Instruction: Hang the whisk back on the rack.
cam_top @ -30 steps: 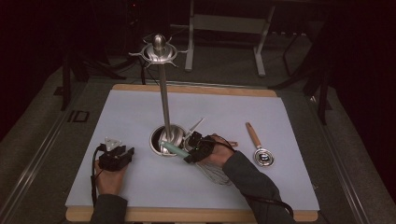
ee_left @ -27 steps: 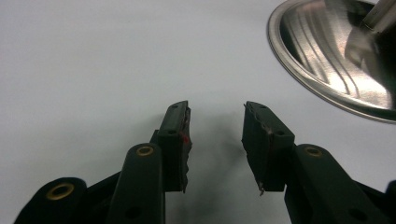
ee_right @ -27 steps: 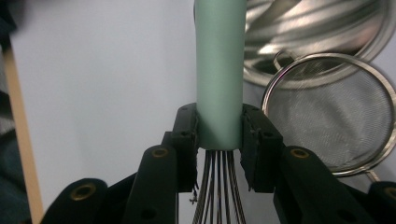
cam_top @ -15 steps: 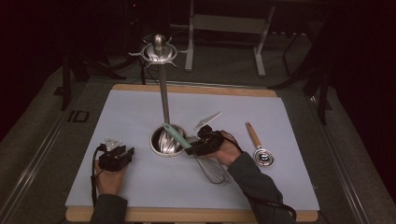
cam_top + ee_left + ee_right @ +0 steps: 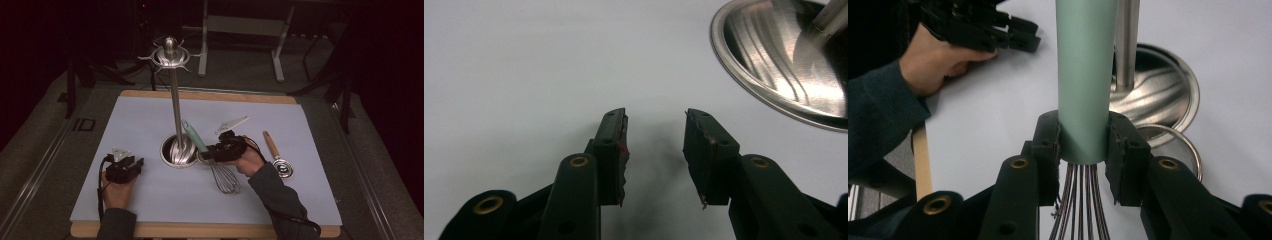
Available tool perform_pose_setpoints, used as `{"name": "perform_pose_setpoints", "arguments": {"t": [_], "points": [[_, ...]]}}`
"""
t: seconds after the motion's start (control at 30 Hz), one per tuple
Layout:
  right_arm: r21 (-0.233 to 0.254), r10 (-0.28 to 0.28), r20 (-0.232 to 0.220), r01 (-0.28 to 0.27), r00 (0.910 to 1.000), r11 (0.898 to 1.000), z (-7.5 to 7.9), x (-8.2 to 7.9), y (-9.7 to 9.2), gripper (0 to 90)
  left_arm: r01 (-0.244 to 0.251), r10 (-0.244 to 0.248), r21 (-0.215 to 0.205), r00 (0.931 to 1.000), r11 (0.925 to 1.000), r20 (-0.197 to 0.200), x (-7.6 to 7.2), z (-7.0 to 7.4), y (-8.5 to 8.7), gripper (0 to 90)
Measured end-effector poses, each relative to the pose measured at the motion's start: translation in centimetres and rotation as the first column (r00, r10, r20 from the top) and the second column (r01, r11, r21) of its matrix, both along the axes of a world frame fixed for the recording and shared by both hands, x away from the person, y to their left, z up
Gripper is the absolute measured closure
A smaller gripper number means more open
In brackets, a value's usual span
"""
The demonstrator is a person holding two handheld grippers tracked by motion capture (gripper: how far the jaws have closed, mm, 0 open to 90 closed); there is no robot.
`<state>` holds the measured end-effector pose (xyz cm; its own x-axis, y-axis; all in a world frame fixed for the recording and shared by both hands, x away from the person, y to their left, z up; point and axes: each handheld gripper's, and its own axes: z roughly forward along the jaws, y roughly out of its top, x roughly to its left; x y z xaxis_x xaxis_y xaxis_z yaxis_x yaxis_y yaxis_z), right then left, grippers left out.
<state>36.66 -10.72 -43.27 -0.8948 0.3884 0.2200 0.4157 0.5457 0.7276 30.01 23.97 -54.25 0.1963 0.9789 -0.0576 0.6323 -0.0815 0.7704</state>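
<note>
Right claw (image 5: 1082,150) pinches the whisk (image 5: 1083,75) handle; left claw (image 5: 655,145) spread, empty; no legible writing.

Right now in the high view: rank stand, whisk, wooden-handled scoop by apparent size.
1. stand, tallest by far.
2. whisk, mint handle through wire head, held in the right gripper.
3. scoop, shorter than the whisk, though the whisk is tilted, so the gap is uncertain.

I see a wooden-handled strainer (image 5: 278,159) lying on the table (image 5: 150,125), well apart from a metal frame (image 5: 240,30) on the floor beyond.
</note>
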Motion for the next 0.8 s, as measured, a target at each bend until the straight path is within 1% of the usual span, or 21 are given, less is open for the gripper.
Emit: {"name": "perform_pose_setpoints", "arguments": {"t": [0.13,0.33,0.47,0.63,0.8], "points": [[0.032,0.001,0.022,-0.002,0.9998,0.999,0.6,-0.2,-0.3,69.7,0.000,0.000,0.000,1.0000,1.0000,0.000,0.0,0.0,0.0,61.6],[0.089,0.005,0.060,-0.010,0.9982,0.996,1.8,-0.4,-0.8,69.7,-0.001,0.001,0.000,1.0000,1.0000,-0.001,0.0,0.0,0.0,61.6],[0.121,0.004,0.077,-0.013,0.9970,0.993,2.6,-0.5,-1.1,69.7,0.001,-0.001,0.003,1.0000,1.0000,-0.003,0.0,0.0,0.0,61.5],[0.148,0.008,0.100,-0.023,0.9950,0.989,3.6,-0.5,-1.4,69.7,0.001,-0.001,0.002,1.0000,1.0000,-0.003,0.0,0.0,0.0,61.5],[0.186,0.001,0.126,-0.025,0.9921,0.982,4.6,-0.6,-1.9,69.7,0.001,-0.001,0.003,1.0000,1.0000,-0.003,0.0,0.0,0.0,61.4]]}}
